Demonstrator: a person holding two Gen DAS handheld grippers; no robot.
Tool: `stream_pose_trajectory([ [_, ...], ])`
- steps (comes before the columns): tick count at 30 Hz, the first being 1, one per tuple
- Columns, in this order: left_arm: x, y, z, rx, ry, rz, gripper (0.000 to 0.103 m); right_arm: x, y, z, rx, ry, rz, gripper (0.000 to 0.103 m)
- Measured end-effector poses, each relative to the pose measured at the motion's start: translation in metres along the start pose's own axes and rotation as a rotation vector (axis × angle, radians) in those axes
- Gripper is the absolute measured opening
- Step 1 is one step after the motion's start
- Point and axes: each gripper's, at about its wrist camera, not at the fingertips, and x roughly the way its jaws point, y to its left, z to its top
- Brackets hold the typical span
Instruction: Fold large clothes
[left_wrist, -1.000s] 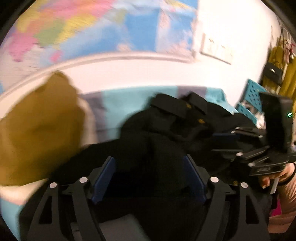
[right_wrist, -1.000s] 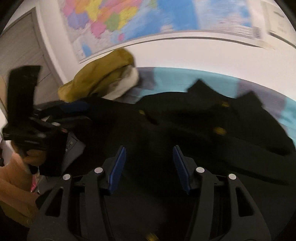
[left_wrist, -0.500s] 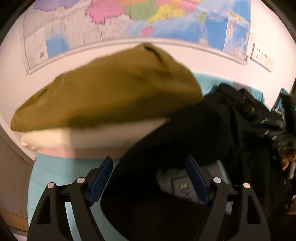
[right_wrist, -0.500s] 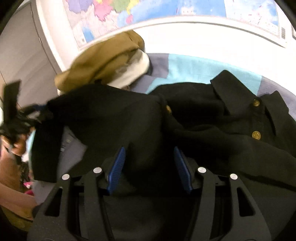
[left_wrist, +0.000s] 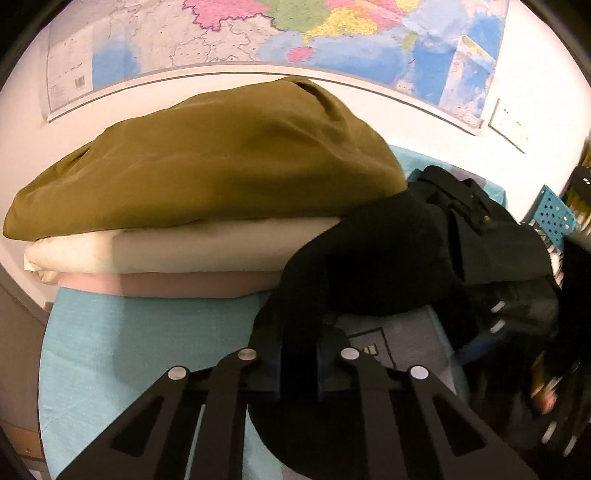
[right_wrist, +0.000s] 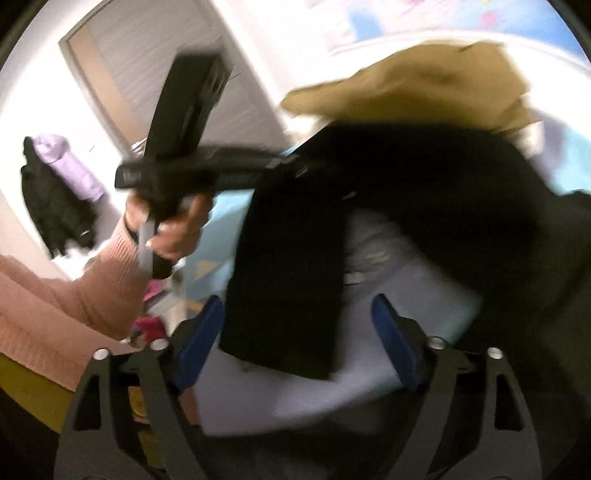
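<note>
Left claw (left_wrist: 298, 363) had just closed, pinching a fold of the black coat (left_wrist: 399, 266) that lay heaped beside the stacked olive, cream and pink folded clothes (left_wrist: 207, 184). Right claw (right_wrist: 295, 343) had just spread wide, a black sleeve (right_wrist: 288, 273) hanging loose between its pads; bare turquoise sheet (left_wrist: 147, 332) lay left of the coat.

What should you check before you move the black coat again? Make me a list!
1. Left hand-held gripper shut on the black coat: ok; it has just been closing.
2. Right hand-held gripper open: ok; just been opening, a coat flap hangs between the pads, unpinched.
3. Folded stack clear of the coat: not ok, the coat touches it.
4. Coat lying flat: not ok, bunched.
5. Blue bed cover smooth: cannot tell.
</note>
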Motion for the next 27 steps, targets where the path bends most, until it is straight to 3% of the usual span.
stream_pose_trajectory([
  [3,-0.008,-0.006,0.001,0.024,-0.01,-0.036,0.01,0.03,0.01,0.0,-0.028,0.051,-0.043,0.076],
  [4,-0.01,-0.009,0.002,0.032,-0.011,-0.042,0.01,0.033,0.011,0.0,-0.03,0.051,-0.048,0.056],
  [5,-0.013,-0.011,0.003,0.038,-0.012,-0.054,0.01,0.033,0.013,0.001,-0.031,0.053,-0.044,0.029],
  [6,-0.016,-0.014,0.005,0.043,-0.011,-0.074,0.01,0.028,0.014,0.003,-0.03,0.035,-0.019,0.016],
  [7,-0.017,-0.016,0.006,0.048,-0.013,-0.08,0.01,0.02,0.015,0.005,-0.019,0.013,0.01,0.009],
  [9,-0.025,-0.024,0.011,0.063,-0.028,-0.1,0.009,-0.003,0.017,0.01,-0.004,-0.044,0.055,0.008],
  [11,-0.039,-0.034,0.022,0.063,-0.049,-0.178,0.011,-0.045,0.016,0.014,0.041,-0.132,0.134,0.008],
  [13,-0.051,-0.044,0.033,0.07,-0.079,-0.23,0.021,-0.085,0.013,0.014,0.079,-0.209,0.165,0.008],
  [15,-0.067,-0.059,0.044,0.095,-0.155,-0.296,0.048,-0.139,0.006,0.006,0.124,-0.322,0.163,0.008],
  [16,-0.074,-0.066,0.047,0.111,-0.187,-0.327,0.052,-0.16,0.0,0.002,0.145,-0.364,0.156,0.008],
  [18,-0.083,-0.083,0.052,0.156,-0.24,-0.387,0.062,-0.212,-0.013,-0.016,0.212,-0.461,0.094,0.008],
  [21,-0.078,-0.105,0.057,0.198,-0.263,-0.434,0.063,-0.269,-0.044,-0.056,0.355,-0.539,-0.025,0.008],
  [24,-0.047,-0.12,0.059,0.198,-0.188,-0.422,0.063,-0.304,-0.083,-0.099,0.517,-0.583,-0.128,0.008],
  [27,-0.005,-0.131,0.058,0.186,-0.078,-0.385,0.062,-0.32,-0.128,-0.155,0.732,-0.573,-0.237,0.01],
])
